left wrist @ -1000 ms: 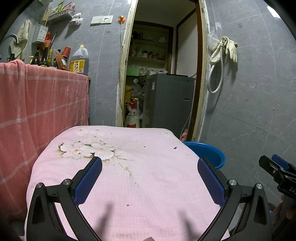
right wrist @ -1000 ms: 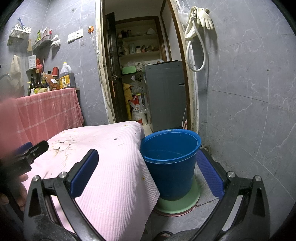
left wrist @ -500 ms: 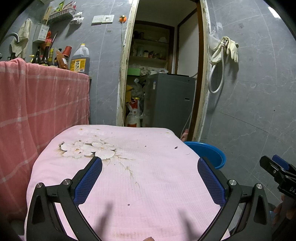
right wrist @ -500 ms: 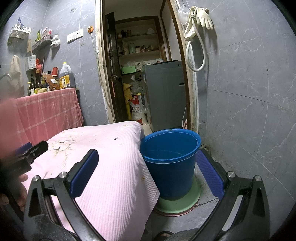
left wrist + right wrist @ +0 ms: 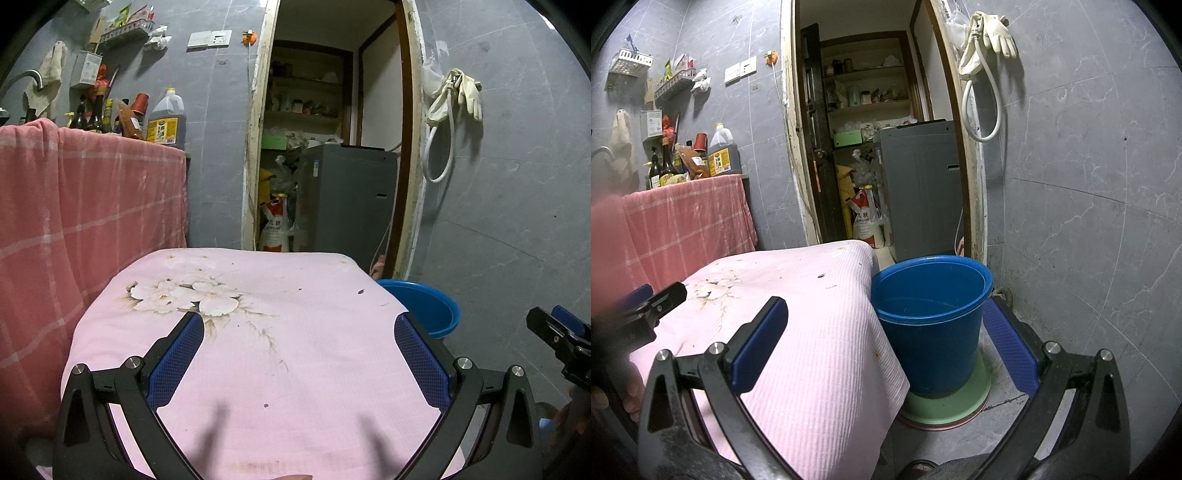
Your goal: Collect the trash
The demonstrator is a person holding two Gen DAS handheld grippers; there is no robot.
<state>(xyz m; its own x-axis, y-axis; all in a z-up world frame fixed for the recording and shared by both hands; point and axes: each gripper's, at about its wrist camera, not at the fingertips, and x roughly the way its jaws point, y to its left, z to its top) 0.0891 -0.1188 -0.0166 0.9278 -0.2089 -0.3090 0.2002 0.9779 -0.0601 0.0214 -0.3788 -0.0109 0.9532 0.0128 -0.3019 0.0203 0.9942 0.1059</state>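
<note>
Two-handed, hovered over the pink-clothed worktop (image 5: 317,373) in search of something to pick up. Kept the left tool (image 5: 297,319) spread wide above the cloth and gripped nothing with it. Held the right tool (image 5: 882,306) just as wide and just as empty, aimed past the worktop's corner toward the blue bucket (image 5: 934,332). Found the trash only as small dark scraps: one (image 5: 360,291) near the far right edge of the cloth, on the bucket side, another (image 5: 266,405) nearer, on the cloth between the left tool's fingers. Saw no larger litter on the cloth. Noted the bucket on the floor, touching or just beside the draped cloth, set on a green base (image 5: 964,402). Judged the step as the approach before a pick, with no collecting yet shown. Expected the next move to call for lowering one tool onto a scrap, narrowing the fingers finely around so flat a bit without bunching the cloth, then carrying across to the bucket. Compared with a second ago, found next to nothing changed: same wide spread on both tools, same scraps, only a slight drift of the left view
</note>
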